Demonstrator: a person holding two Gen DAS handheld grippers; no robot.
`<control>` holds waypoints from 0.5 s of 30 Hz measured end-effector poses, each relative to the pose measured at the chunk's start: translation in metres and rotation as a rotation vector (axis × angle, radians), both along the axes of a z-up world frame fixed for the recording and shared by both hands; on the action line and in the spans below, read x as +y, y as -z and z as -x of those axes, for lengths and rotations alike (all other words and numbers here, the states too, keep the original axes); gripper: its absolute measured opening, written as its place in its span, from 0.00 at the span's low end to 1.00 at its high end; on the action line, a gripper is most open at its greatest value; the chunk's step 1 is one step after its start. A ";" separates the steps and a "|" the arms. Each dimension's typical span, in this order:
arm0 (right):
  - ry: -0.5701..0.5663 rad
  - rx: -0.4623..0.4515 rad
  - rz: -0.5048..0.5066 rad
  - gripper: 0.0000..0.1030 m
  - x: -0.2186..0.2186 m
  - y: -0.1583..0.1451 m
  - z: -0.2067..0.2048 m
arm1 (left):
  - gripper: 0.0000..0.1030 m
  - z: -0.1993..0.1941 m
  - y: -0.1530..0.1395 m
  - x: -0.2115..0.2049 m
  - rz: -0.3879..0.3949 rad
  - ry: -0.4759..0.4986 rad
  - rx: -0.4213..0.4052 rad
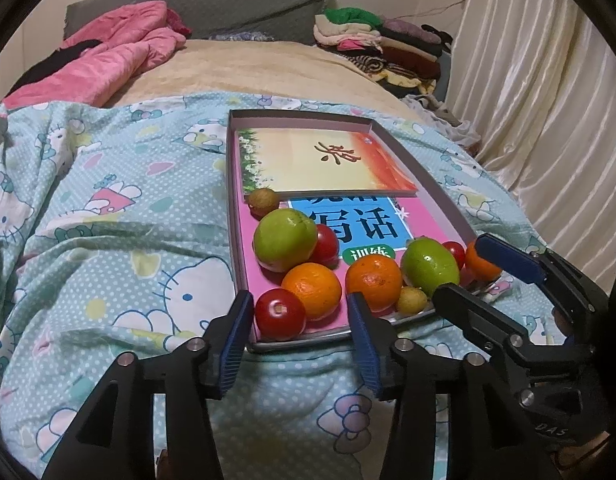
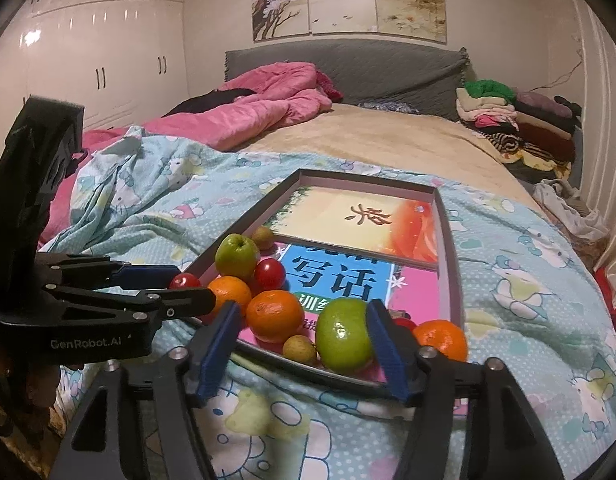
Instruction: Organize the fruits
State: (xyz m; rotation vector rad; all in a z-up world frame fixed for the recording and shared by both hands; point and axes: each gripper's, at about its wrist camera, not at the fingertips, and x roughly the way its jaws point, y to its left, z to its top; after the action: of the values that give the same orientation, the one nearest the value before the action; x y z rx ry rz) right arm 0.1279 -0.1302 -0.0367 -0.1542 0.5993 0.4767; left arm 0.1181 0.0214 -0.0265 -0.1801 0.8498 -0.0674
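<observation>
A shallow box tray [image 1: 232, 184] [image 2: 447, 248] lies on the bed with two books in it and fruit piled at its near end. My left gripper [image 1: 300, 320] stands open around a red tomato [image 1: 280, 314], with an orange [image 1: 312, 290] just behind it; the left gripper [image 2: 194, 282] also shows at the left of the right wrist view. My right gripper [image 2: 300, 316] is open too; an orange [image 2: 274, 316], a small yellow fruit [image 2: 299, 349] and a green apple [image 2: 343, 336] sit between its fingers, the apple against the right pad. Another orange [image 2: 439, 344] lies right of it.
A second green apple [image 1: 284, 240] and a small brown fruit [image 1: 263, 201] sit further back in the tray. The tray rests on a Hello Kitty blanket [image 1: 128, 240]. A pink quilt [image 2: 268, 104] and stacked clothes [image 2: 519, 120] lie by the headboard.
</observation>
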 end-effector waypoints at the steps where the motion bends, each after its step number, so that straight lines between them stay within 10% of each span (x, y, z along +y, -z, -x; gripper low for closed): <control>1: 0.005 -0.004 -0.002 0.67 -0.001 -0.001 0.001 | 0.62 0.001 -0.001 0.000 -0.008 -0.007 -0.004; 15: 0.099 -0.065 -0.057 0.90 -0.027 -0.029 0.027 | 0.73 0.036 -0.021 0.012 0.023 -0.102 -0.038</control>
State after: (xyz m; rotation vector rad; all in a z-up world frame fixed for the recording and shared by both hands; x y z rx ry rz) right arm 0.1006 -0.1575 -0.0074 -0.0854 0.5262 0.3909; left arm 0.0825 0.0336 -0.0054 -0.2428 0.8014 0.0149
